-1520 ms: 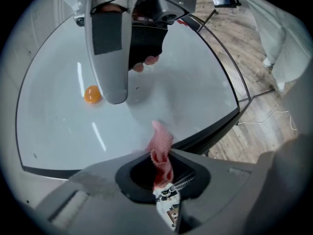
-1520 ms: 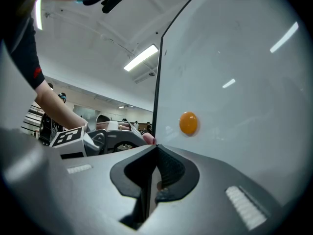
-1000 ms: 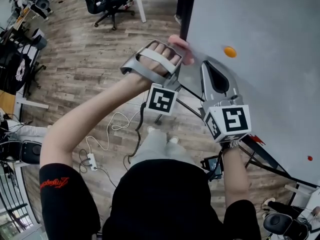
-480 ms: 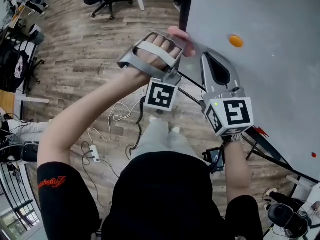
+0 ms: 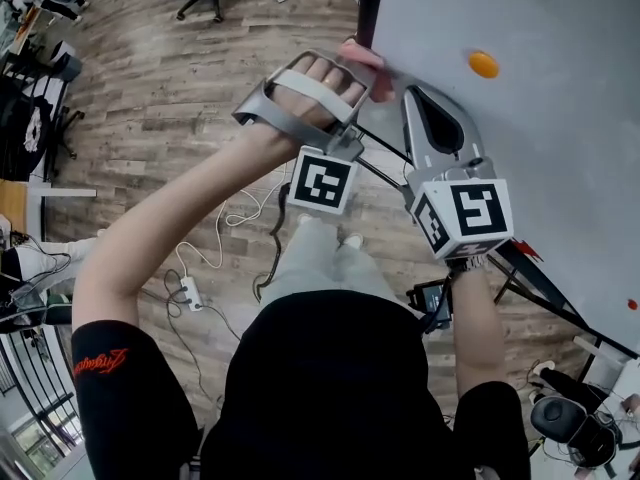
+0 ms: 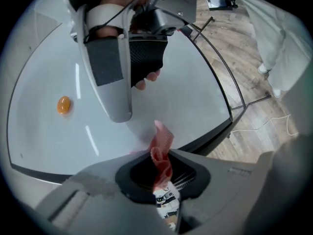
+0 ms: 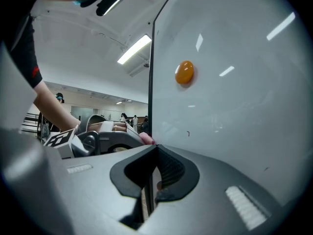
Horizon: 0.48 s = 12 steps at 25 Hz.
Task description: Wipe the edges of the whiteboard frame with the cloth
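cloth [image 6: 162, 141] pinched tight in left gripper [image 6: 164, 156], held against dark side edge of whiteboard frame [image 5: 367, 8]. right gripper [image 7: 155, 148] jaws closed, empty, flat on board face. judgement: wiping under way; wiped extent not discernible, other edges likely outstanding.

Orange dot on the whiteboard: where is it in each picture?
Head view: orange magnet, upper right.
Left gripper view: orange magnet, far left, mid-height.
Right gripper view: orange magnet, just above centre.
Shared landmark: the dark whiteboard frame, which shows in all three views.
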### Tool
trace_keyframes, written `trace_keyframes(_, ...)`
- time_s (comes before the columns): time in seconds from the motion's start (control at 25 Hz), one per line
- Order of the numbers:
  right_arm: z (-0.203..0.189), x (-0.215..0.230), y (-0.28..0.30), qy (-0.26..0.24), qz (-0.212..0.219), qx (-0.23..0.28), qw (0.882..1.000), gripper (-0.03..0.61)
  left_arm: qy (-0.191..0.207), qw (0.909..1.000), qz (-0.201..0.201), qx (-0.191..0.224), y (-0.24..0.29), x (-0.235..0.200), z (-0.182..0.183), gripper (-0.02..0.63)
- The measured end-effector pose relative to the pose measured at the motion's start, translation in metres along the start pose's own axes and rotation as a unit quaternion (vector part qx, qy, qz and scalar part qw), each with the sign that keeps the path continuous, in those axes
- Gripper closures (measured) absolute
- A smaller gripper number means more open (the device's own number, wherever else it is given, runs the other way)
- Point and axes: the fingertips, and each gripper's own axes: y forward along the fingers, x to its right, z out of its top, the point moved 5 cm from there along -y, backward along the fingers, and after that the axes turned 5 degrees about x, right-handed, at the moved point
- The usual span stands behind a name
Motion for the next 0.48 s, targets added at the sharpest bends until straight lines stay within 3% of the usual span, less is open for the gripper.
trace_keyframes(0.48, -0.020, 0.010, 0.005, 0.014, -0.002, -0.016, 1.000, 0.577, -0.010, 0.9997, -0.019, 0.012, 0.011, 0.019, 0.008, 0.574)
